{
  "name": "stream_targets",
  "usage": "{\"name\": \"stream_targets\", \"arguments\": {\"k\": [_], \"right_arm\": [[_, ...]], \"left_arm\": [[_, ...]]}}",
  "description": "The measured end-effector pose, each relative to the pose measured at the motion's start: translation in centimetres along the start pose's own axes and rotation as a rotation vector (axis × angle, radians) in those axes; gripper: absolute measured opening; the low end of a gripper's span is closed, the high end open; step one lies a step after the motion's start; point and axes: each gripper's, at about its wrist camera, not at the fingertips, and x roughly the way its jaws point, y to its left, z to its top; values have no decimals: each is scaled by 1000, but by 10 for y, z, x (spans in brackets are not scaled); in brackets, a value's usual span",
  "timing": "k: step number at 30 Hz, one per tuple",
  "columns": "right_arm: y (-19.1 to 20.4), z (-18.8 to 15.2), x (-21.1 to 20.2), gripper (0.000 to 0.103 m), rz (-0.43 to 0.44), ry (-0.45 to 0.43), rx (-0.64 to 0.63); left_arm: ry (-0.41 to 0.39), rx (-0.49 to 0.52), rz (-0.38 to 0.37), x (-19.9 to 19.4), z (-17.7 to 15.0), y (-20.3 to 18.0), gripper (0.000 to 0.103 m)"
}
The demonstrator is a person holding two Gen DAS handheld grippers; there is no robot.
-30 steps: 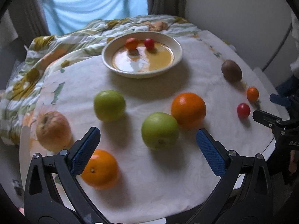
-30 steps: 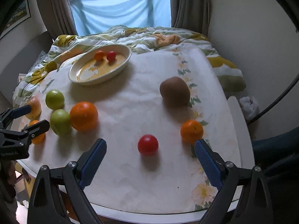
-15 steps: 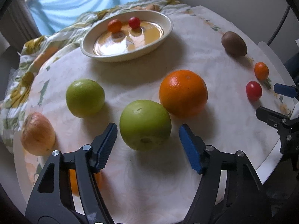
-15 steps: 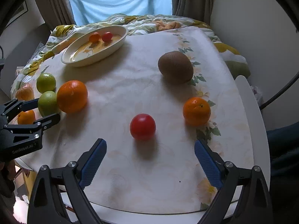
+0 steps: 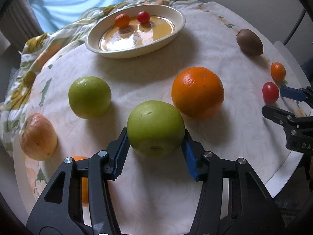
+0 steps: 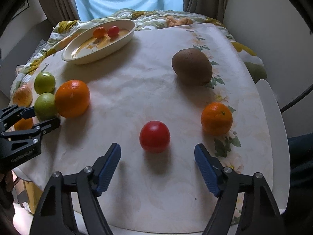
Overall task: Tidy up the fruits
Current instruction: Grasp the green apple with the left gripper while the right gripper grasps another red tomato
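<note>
Cloth-covered counter (image 5: 215,29): left gripper (image 5: 155,146) has just been closing, fingers (image 5: 122,146) clamping the apple (image 5: 155,127); right gripper (image 6: 157,168), also closing, stays unclenched just short of the tomato (image 6: 154,136).

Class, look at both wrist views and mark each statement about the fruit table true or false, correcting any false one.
1. The left gripper has its jaws against a green apple. True.
2. The dish holds two small fruits. True.
3. The right gripper grips the red tomato. False: its jaws stand apart, with the tomato beyond their tips.
4. The kiwi lies in the dish. False: it lies on the tablecloth.
</note>
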Motion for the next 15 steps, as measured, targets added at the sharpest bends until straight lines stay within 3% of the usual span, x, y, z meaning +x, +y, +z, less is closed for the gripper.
{"name": "stream_targets", "arguments": {"k": [9,15], "right_arm": [[5,4,5,56,-23,-8,-27],[7,8,4,29,-19,-24,-42]], "left_arm": [[7,-22,-11,-4,-6,1,59],[0,-32,-17,-7,-8,2,58]]}}
